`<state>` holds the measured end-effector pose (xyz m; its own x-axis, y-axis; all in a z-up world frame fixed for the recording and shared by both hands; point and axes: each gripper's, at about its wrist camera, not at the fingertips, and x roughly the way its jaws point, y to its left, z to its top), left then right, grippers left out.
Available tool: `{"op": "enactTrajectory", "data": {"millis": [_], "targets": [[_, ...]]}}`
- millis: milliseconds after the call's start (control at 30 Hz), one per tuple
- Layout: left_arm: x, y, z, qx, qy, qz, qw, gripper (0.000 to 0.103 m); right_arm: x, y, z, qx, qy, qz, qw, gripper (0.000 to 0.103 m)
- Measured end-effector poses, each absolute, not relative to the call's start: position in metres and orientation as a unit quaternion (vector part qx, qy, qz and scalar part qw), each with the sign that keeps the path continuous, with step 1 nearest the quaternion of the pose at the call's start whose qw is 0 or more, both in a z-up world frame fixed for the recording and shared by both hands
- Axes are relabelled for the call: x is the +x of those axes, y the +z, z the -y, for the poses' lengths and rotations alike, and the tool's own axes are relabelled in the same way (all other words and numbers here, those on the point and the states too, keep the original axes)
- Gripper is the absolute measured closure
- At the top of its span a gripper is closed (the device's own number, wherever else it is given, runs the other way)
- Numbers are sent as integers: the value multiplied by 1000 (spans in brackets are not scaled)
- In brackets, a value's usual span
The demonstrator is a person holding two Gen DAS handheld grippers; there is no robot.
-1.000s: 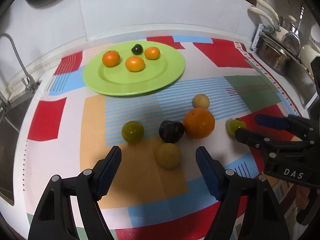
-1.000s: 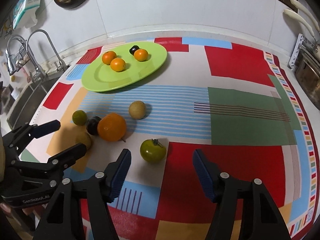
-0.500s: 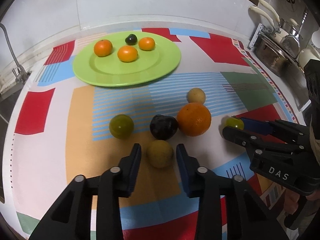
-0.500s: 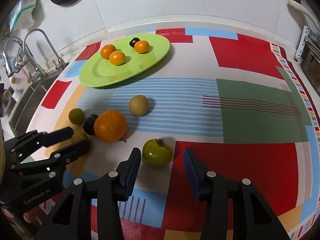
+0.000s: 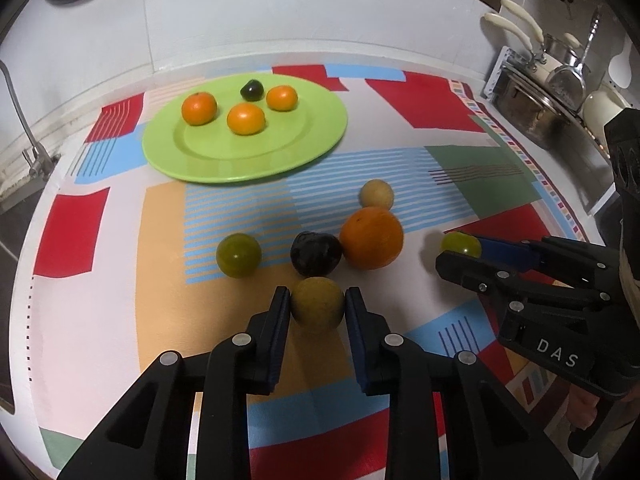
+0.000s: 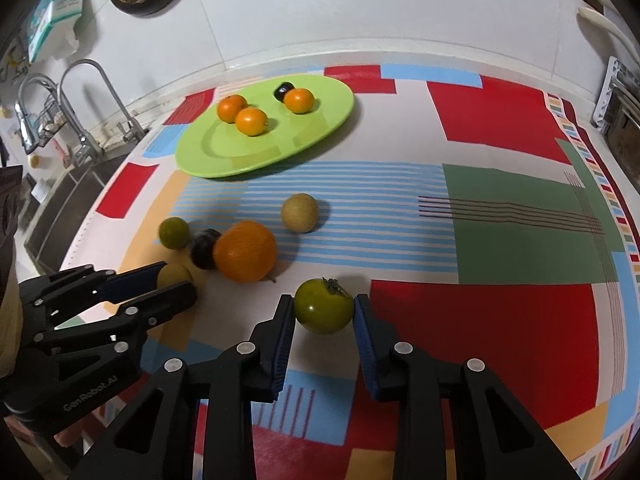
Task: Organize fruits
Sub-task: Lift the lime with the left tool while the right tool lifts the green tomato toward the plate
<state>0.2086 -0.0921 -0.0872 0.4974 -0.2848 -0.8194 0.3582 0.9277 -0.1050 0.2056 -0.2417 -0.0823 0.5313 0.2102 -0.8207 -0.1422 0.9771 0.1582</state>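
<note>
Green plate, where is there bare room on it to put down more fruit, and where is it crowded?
The green plate is bare across its near half and its right side. Its far edge is crowded: three tangerines and a dark plum cluster there. On the cloth in front, the big orange and loose fruits sit close together.

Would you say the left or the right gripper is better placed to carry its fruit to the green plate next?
Probably left. Both are shut on fruit: the left gripper on the yellow fruit, the right gripper on the green tomato. The plate lies toward the left side.
</note>
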Motion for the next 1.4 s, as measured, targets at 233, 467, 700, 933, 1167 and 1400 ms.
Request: {"op": "enactTrajectory", "data": {"millis": [233, 467, 700, 933, 1167, 1400], "targets": [[202, -72, 87, 41, -192, -448, 872, 75, 198, -64, 235, 37, 109, -455, 883, 72], [196, -53, 80, 45, -195, -425, 883, 75, 193, -46, 229, 39, 116, -435, 892, 72], [196, -35, 70, 47, -198, -402, 893, 75, 191, -25, 218, 36, 123, -411, 903, 72], [200, -21, 59, 51, -200, -381, 901, 75, 194, -13, 208, 35, 125, -395, 910, 72], [211, -10, 49, 57, -203, -366, 907, 75, 201, -5, 197, 34, 125, -385, 914, 72], [230, -1, 39, 65, -203, -353, 911, 75, 218, 2, 184, 29, 124, -377, 917, 72]]}}
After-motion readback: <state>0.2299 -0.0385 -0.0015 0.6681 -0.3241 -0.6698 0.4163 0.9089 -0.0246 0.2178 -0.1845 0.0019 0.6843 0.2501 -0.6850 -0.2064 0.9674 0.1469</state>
